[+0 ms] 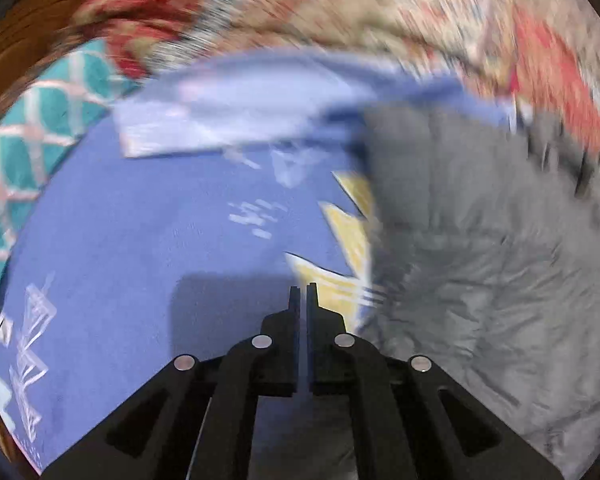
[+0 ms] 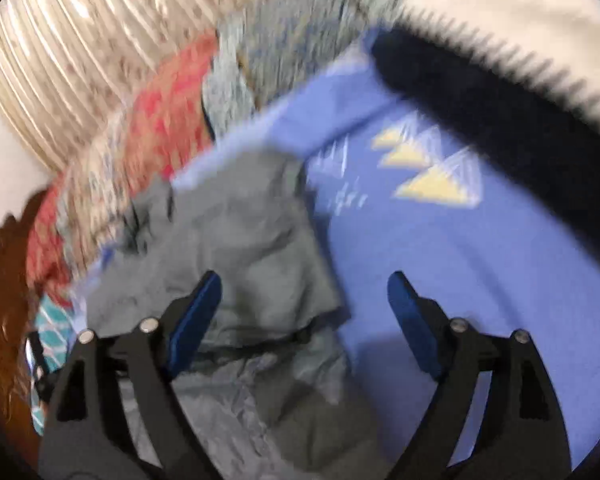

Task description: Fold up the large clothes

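Note:
A crumpled grey garment (image 1: pixel 480 264) lies on a blue printed sheet (image 1: pixel 132 240). In the left wrist view it fills the right side. My left gripper (image 1: pixel 304 290) is shut and empty, hovering over the blue sheet just left of the garment's edge. In the right wrist view the grey garment (image 2: pixel 240 240) lies at centre left. My right gripper (image 2: pixel 304 284) is open and empty, its jaws wide apart above the garment's right edge. Both views are motion-blurred.
A red and beige patterned blanket (image 1: pixel 380 4) lies bunched beyond the sheet. A teal lattice cloth (image 1: pixel 32 136) lies at left. A dark and white fabric (image 2: pixel 500 64) is at upper right in the right wrist view. Brown wood (image 2: pixel 0 300) shows at left.

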The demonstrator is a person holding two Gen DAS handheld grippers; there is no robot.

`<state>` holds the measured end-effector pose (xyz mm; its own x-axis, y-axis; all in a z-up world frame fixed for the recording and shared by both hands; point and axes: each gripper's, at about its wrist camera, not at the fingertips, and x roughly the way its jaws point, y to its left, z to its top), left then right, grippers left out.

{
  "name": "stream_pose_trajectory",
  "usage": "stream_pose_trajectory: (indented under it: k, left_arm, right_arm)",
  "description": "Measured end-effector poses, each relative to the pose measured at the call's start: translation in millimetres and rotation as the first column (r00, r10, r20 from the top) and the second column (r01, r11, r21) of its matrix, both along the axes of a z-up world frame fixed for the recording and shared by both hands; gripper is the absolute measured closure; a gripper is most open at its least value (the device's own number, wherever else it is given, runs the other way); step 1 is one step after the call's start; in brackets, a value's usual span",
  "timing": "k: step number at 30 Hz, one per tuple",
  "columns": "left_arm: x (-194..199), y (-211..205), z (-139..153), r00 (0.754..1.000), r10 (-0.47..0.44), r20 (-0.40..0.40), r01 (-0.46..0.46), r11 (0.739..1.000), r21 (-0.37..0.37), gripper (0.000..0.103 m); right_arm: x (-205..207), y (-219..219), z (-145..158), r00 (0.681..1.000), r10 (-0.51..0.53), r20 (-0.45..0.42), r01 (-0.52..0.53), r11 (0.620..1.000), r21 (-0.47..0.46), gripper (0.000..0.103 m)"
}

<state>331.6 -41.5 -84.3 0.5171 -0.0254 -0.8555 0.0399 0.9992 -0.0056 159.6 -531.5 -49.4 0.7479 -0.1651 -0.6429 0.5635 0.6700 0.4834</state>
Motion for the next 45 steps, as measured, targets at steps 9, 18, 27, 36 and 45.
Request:
stream_pose_trajectory:
  k: [9,18,27,36,45]
  left_arm:
    - [-32.0,-63.6,48.9,0.955,-0.227,0.189,0.250,0.962,-0.107,0.076]
    - [33.7,-102.1,-45.9,0.991,-0.111,0.079,0.090,0.969,0.228,0.077]
    - [-31.2,-39.6,29.3,0.966,-0.240,0.097,0.231,0.968,0.098,0.076]
    - [-190.1,125.6,41.3,0.957,-0.289,-0.038,0.287,0.957,-0.043,0.033]
    - [-283.8,171.2,1.9,0.977,-0.163,-0.139,0.146,0.981,-0.128,0.030]
  right_arm:
    - [81.0,29.3,-0.5,0.963,0.262,-0.066,-0.266,0.961,-0.070,0.049]
    - [212.3,53.2,-60.5,0.844,0.364,-0.394,-0.458,0.871,-0.176,0.045]
    - [45.7,38.0,4.7,0.921,0.377,-0.100,-0.384,0.922,-0.053,0.025]
    - [-199.5,82.3,-14.3,0.895,0.405,-0.188,-0.394,0.914,0.099,0.025]
    - [-254.8,126.6,-44.6,0.871,0.468,-0.146,-0.440,0.878,0.188,0.036]
